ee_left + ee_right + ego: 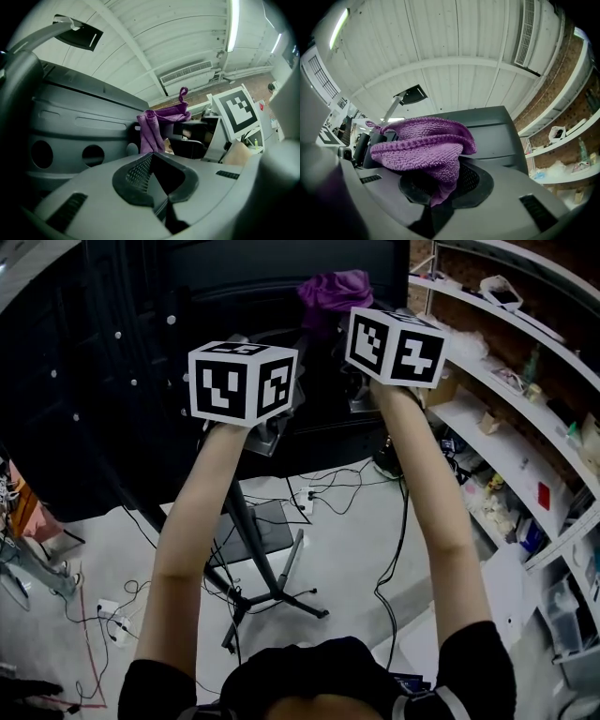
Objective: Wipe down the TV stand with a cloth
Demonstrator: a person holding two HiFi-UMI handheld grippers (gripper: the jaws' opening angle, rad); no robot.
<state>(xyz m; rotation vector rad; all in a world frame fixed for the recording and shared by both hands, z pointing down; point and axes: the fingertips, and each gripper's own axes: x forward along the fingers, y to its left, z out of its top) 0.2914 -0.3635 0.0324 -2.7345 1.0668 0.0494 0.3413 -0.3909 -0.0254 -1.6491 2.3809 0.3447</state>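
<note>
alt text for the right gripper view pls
The right gripper is shut on a bunched purple cloth, held up before the dark back of a TV. A white ribbed ceiling above, wall shelves at right.

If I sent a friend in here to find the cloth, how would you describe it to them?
Find the big dark back of the TV on its stand. In front of it, raised at arm's length, the right tongs pinch a bunched cloth. It is the only purple, fuzzy thing among black and grey gear.
</note>
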